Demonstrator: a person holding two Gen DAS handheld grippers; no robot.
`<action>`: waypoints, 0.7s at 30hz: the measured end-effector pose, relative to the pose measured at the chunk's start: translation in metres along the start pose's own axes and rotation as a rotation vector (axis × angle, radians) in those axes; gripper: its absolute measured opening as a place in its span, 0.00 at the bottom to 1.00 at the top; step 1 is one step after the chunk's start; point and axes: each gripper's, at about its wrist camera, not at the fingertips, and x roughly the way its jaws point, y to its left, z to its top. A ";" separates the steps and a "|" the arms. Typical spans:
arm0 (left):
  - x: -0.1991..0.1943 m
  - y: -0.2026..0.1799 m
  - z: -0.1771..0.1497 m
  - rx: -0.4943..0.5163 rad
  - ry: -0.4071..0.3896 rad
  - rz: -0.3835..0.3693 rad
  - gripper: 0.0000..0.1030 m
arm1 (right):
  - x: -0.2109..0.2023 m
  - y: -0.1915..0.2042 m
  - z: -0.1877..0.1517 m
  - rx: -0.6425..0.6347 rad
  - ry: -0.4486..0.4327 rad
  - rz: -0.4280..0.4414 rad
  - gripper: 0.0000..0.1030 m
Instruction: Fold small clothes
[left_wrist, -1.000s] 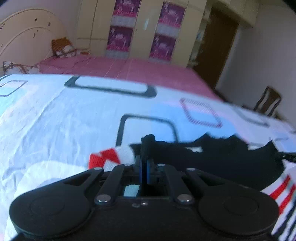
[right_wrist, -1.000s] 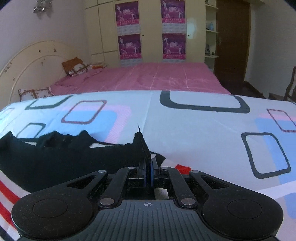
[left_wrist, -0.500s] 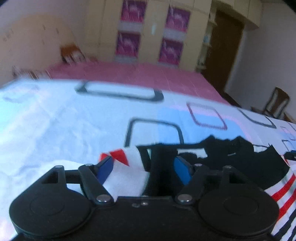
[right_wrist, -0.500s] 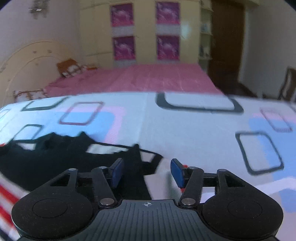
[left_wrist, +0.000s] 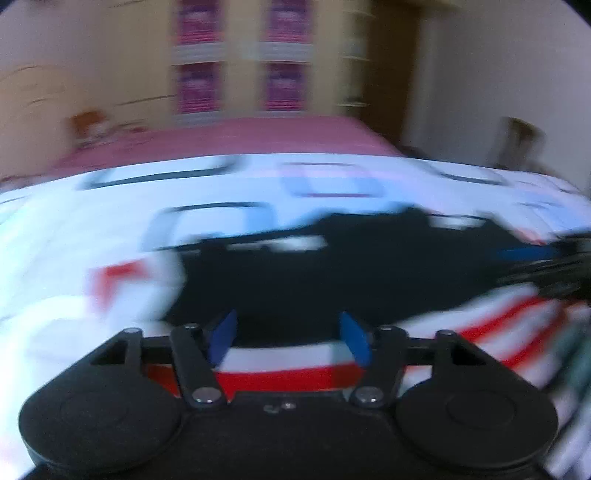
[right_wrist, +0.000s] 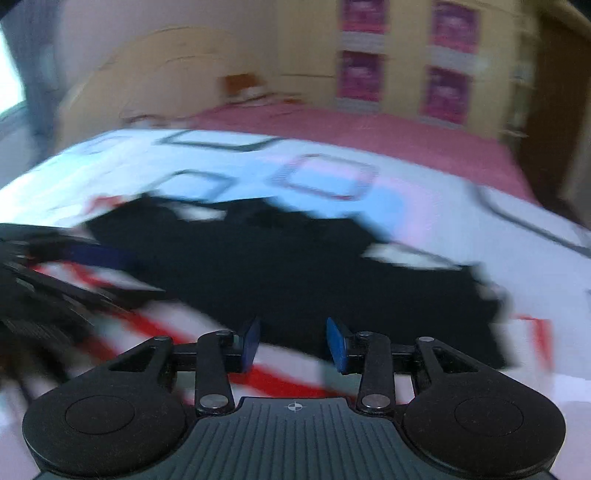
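A small garment, black at the top with red and white stripes below, lies on a white sheet printed with coloured squares. My left gripper hovers over its striped near edge; the jaws are closing with a wide gap and the pads pinch no cloth. My right gripper hangs over the border of black cloth and stripes, its jaws also closing on nothing. Each gripper shows blurred at the edge of the other's view: the right gripper, the left gripper.
Behind the printed sheet lies a pink bedspread with a small pillow by a cream headboard. A wardrobe with purple posters, a dark door and a chair stand further back. Both views are motion-blurred.
Both grippers let go of the black edge that they pinched and opened. They drew back and sideways toward the striped near part, and the black cloth now lies flat.
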 end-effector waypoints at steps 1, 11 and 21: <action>-0.003 0.016 -0.002 -0.041 -0.014 -0.025 0.46 | 0.001 -0.024 -0.004 0.066 0.006 -0.060 0.37; -0.030 -0.016 -0.003 0.027 -0.045 -0.062 0.71 | -0.034 -0.024 -0.007 0.091 -0.038 -0.035 0.39; -0.039 -0.072 -0.037 0.052 -0.004 -0.129 0.68 | -0.055 0.054 -0.039 0.008 0.002 0.143 0.44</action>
